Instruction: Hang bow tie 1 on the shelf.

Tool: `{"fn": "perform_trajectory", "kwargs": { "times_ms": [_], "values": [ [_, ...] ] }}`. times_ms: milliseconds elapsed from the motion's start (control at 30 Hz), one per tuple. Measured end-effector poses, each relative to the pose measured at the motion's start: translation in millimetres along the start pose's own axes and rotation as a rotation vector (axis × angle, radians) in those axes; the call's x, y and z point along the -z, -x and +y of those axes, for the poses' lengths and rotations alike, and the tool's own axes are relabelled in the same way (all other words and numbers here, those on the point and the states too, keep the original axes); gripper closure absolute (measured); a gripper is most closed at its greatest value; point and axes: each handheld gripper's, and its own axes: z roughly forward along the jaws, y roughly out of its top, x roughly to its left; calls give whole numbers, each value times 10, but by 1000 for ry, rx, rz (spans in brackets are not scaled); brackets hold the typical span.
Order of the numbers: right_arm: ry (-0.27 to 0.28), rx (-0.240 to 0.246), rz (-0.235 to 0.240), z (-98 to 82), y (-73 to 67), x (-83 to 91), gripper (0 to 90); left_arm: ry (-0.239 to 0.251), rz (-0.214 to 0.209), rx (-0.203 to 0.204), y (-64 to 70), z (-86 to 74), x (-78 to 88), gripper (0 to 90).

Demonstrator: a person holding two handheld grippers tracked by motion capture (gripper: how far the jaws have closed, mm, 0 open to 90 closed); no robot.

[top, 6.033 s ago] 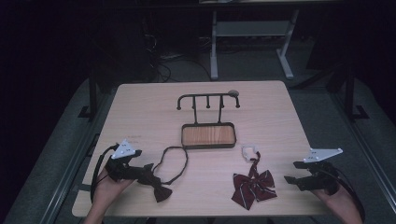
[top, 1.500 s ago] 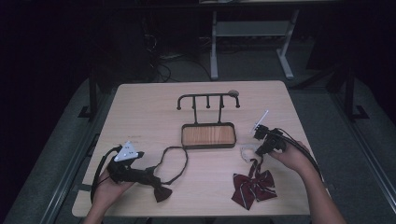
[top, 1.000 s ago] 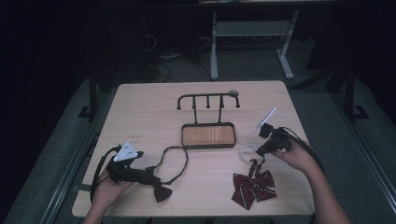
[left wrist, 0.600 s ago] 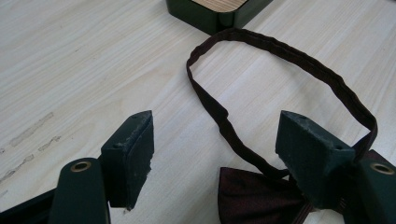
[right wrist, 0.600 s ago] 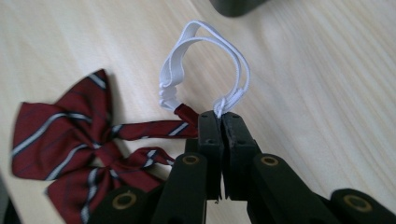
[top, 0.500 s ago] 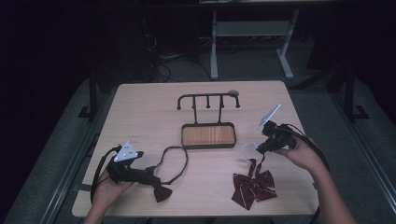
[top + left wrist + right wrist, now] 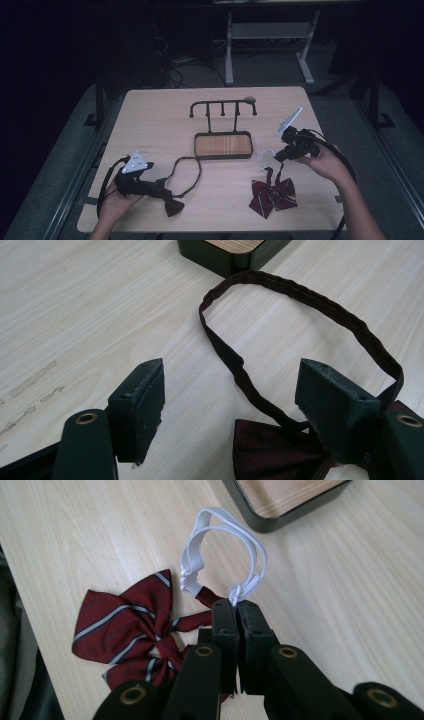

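Striped bow tie point(image 7: 125, 630): my right tool point(image 7: 236, 605) is pinching its white elastic loop point(image 7: 225, 545), bow hanging just below-left.

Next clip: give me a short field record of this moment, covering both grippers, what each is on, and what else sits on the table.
right gripper: shut on the white elastic loop of the striped bow tie, loop lifted, bow on the table
left gripper: fingers open, astride the dark bow tie, not pressing it
dark bow tie strap: lies in a loop on the table, reaching toward the tray
tray: dark rim, wood-look floor, mid table
hook rack: stands behind the tray, nothing hanging on it
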Motion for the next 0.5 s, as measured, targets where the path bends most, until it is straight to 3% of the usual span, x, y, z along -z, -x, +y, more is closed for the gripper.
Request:
{"fn": "perform_trajectory", "kwargs": {
  "times_ms": [500],
  "values": [
    [21,53,-23,180,-71,217,873,-1,-1,-1,-1,0,1,282]
  ]
}}
